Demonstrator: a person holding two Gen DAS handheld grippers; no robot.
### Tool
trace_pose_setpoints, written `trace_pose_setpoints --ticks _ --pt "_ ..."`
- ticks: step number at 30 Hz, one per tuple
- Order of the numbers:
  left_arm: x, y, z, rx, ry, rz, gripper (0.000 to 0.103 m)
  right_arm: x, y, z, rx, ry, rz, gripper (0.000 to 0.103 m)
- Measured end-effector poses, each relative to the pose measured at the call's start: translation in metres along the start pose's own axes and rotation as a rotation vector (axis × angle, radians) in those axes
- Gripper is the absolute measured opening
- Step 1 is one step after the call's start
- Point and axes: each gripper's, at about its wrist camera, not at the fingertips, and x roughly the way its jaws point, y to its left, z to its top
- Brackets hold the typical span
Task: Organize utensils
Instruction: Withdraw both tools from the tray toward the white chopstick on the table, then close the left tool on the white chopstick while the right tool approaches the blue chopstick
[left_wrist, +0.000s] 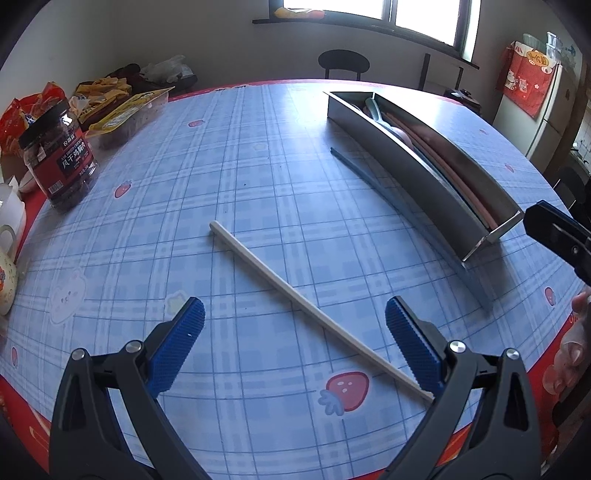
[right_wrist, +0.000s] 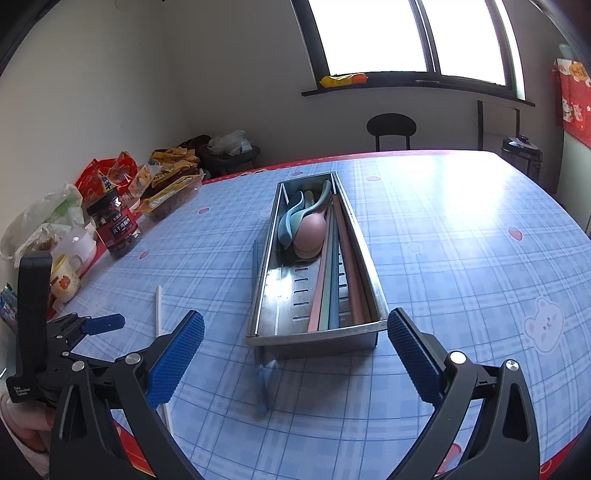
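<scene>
- On the blue checked tablecloth (left_wrist: 280, 177), straight ahead of my left gripper (left_wrist: 295, 347), lies a white chopstick (left_wrist: 295, 295), flat and slanting from upper left toward lower right. Its near end runs behind the right-hand pad, so I cannot say if the two touch.
- My left gripper has its jaws spread wide and carries nothing. It straddles the white chopstick low over the cloth, which I read as lining up for a pick.
- The steel utensil tray (right_wrist: 369, 258) sits well apart from that stick, long side running away from me. It already holds pastel spoons (right_wrist: 310, 232) heaped at the far end and several coloured chopsticks (right_wrist: 328, 295) laid lengthwise along its right side, so sorting looks mostly done.
- A dark blue chopstick (left_wrist: 354, 166) lies on the cloth just beside the tray's left wall, parallel to it, outside the tray. I judge it and the white one are what remain.
- My right gripper (right_wrist: 295, 354) is likewise parted wide and empty, facing the tray's near end wall, probably waiting to steady it or take the blue stick.
- A snack jar (left_wrist: 59, 158) and food packets (left_wrist: 122, 107) crowd the far left edge, clear of my working path.
- The thin stick lies flush on the cloth, so I expect a shallow, careful pinch.
</scene>
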Motion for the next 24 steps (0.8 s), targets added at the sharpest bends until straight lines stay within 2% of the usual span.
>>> trace_pose_setpoints --ticks 8,10,12,14,16,17,18,19,22,24 --pt "0.006 -0.017 -0.004 0.083 0.022 0.016 0.094 -0.002 -0.002 0.000 0.003 -0.004 0.011 0.095" --pt "0.009 -0.020 -0.005 0.100 0.036 0.020 0.086 -0.001 -0.002 0.000 0.007 -0.002 0.018 0.094" --pt "0.009 -0.018 -0.005 0.091 0.038 0.008 0.085 -0.002 -0.002 0.000 0.010 -0.001 0.026 0.091" --pt "0.008 -0.015 -0.006 0.078 0.041 -0.017 0.077 -0.001 -0.003 0.000 0.010 0.005 0.034 0.087" --pt "0.006 -0.012 -0.006 0.076 0.040 -0.030 0.060 0.001 -0.003 0.000 0.008 0.021 0.049 0.080" --pt "0.005 -0.011 -0.006 0.081 0.040 -0.030 0.056 0.001 -0.003 -0.001 0.011 0.027 0.057 0.074" --pt "0.004 -0.010 -0.007 0.086 0.041 -0.036 0.047 0.002 -0.002 -0.002 0.013 0.031 0.062 0.069" --pt "0.003 -0.007 -0.007 0.089 0.043 -0.037 0.038 0.001 -0.002 -0.003 0.015 0.038 0.073 0.067" --pt "0.001 0.004 -0.008 0.086 0.050 -0.053 0.020 -0.003 0.000 -0.005 0.021 0.055 0.117 0.056" --pt "0.000 0.013 -0.009 0.074 0.053 -0.075 0.016 -0.007 0.000 -0.008 0.022 0.069 0.147 0.044"
